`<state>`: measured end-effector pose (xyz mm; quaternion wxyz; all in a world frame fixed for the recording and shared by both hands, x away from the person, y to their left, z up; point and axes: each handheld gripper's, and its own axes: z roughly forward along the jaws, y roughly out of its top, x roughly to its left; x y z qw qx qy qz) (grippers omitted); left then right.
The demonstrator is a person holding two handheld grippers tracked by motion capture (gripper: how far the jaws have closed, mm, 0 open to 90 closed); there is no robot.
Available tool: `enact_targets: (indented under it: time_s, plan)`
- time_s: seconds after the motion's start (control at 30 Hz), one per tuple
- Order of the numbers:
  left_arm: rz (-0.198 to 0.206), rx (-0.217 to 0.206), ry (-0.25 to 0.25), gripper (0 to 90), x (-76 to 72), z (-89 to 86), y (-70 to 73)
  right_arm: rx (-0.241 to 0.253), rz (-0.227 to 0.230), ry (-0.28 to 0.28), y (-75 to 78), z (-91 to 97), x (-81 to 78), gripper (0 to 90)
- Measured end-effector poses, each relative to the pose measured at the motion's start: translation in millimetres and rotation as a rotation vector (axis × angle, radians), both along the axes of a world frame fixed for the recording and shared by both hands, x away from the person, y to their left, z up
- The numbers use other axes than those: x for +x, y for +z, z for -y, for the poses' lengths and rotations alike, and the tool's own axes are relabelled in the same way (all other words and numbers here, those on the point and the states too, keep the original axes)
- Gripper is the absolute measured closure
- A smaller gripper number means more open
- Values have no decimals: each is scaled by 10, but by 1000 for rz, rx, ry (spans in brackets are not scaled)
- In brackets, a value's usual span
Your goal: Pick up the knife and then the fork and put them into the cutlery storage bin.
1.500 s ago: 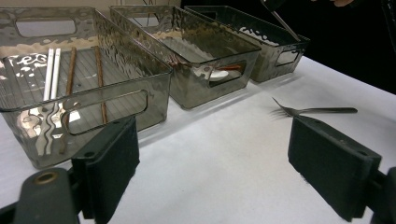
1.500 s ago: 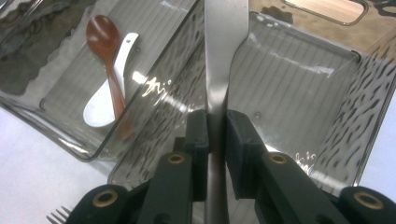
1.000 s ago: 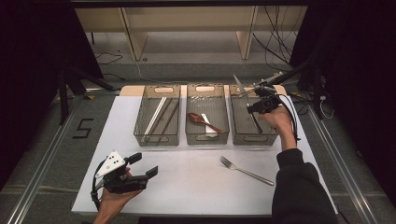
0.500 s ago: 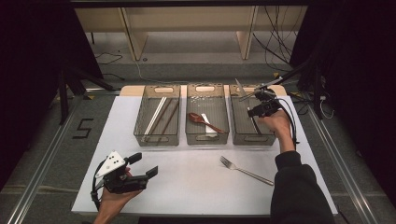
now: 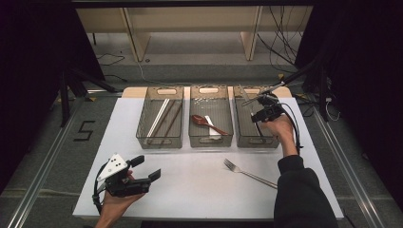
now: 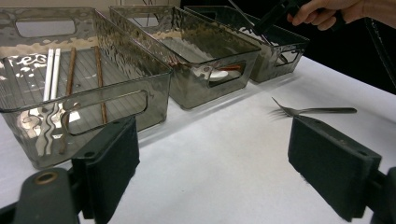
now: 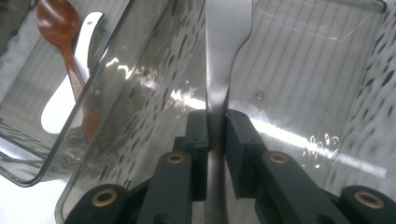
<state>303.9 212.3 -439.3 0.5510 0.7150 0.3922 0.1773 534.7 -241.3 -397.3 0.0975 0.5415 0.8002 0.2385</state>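
My right gripper (image 5: 260, 110) hovers over the right-hand clear bin (image 5: 256, 142), shut on a flat silver metal utensil (image 5: 246, 96) that points up and away to the left. In the right gripper view the jaws (image 7: 216, 116) pinch the utensil's narrow neck (image 7: 224, 46) above the bin's ribbed floor (image 7: 303, 70). My left gripper (image 5: 145, 170) rests low at the table's near left, open, with nothing between its pads (image 6: 112, 163). A silver fork (image 5: 249, 173) lies on the white table, in front of the right bin.
Three clear bins stand in a row. The left bin (image 5: 160, 142) holds white and brown chopsticks (image 6: 70, 74). The middle bin (image 5: 210, 141) holds a red-brown spoon (image 7: 60, 28) and a white spoon (image 7: 65, 98). White tabletop (image 5: 190, 180) stretches between the bins and my left gripper.
My right gripper, with the utensil, has sunk slightly toward the right bin. The left gripper and the fork on the table have not moved.
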Motion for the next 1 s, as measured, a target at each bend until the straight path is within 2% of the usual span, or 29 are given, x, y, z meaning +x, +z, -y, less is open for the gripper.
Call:
enact_targets:
  time_s: [0.13,0.2,0.47,0.6,1.0]
  plan:
    - [0,0,0,160,0,-1,0,-22,-17,6,-27,-13,6,789]
    - [-1,0,1,159,1,-2,-1,7,-6,5,-7,-3,0,788]
    - [1,1,0,160,-1,1,1,25,6,44,79,-20,-59,680]
    - [1,2,1,159,0,0,0,23,26,86,107,-35,-107,604]
    - [-3,0,1,159,-1,10,-3,33,63,166,267,-86,-392,435]
